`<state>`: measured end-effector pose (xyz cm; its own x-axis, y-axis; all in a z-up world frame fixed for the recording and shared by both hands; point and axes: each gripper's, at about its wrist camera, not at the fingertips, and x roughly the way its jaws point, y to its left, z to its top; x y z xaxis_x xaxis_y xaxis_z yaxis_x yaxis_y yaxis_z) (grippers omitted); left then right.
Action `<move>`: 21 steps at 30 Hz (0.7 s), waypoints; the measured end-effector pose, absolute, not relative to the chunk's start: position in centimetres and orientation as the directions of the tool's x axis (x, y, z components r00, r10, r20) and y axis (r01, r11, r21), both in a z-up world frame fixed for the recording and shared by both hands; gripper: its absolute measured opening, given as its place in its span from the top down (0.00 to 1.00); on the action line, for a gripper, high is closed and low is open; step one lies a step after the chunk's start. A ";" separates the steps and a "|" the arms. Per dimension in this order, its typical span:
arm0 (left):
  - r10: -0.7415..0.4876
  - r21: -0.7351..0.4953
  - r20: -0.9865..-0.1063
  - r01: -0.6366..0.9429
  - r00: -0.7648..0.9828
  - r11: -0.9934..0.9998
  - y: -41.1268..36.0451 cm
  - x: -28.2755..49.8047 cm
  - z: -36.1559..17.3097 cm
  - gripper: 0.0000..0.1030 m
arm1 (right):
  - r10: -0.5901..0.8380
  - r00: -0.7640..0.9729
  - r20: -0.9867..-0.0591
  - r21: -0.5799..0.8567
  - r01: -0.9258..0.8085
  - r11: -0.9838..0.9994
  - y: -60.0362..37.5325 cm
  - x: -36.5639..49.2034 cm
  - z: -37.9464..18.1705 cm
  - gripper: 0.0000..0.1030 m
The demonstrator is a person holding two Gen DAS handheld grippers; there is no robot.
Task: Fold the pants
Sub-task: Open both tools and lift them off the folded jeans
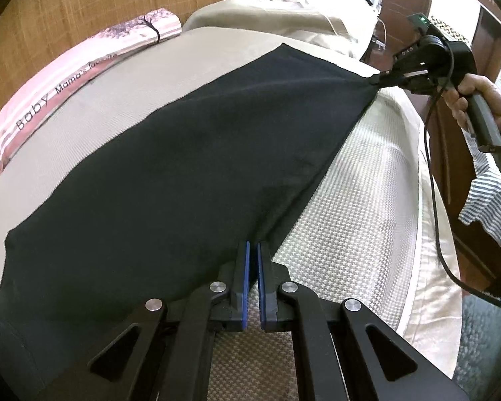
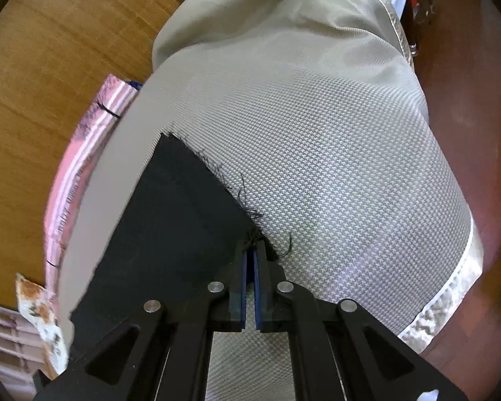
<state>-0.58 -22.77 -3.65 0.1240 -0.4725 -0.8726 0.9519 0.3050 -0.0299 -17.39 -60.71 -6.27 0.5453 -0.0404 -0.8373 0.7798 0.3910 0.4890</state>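
Note:
Dark navy pants (image 1: 190,153) lie spread across a beige woven bed mat (image 1: 344,234). My left gripper (image 1: 253,247) is shut on the pants' near edge. My right gripper (image 1: 389,75), seen in the left wrist view, is shut on the far corner and pulls the cloth taut. In the right wrist view the right gripper (image 2: 250,250) pinches a frayed corner of the pants (image 2: 183,220), with loose threads beside the fingertips (image 2: 262,250). The mat (image 2: 334,153) lies under it.
A pink pillow with printed words (image 1: 70,83) lies along the far side by a wooden headboard (image 1: 83,0). A beige blanket (image 1: 284,23) is bunched at the bed's end. The mat's edge (image 1: 431,234) drops off at right, where a cable (image 1: 434,200) hangs.

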 end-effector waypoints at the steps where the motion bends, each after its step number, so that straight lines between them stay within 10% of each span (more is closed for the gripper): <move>1: -0.470 -0.029 -0.874 0.952 0.124 0.306 -22.8 -0.5 -3.9 0.96 | -0.029 0.531 -0.847 0.480 0.787 0.388 -60.8 -17.2 -6.7 0.98; 7: -0.475 -0.091 -0.876 0.938 0.086 0.336 -22.6 0.3 -3.6 0.87 | -0.020 0.515 -0.857 0.462 0.785 0.413 -60.7 -16.6 -5.4 0.66; 21: -0.488 -0.118 -0.814 0.733 0.315 0.669 -13.4 8.8 1.2 0.63 | 0.133 0.591 -0.795 0.486 0.491 0.723 -53.0 -2.3 1.6 0.66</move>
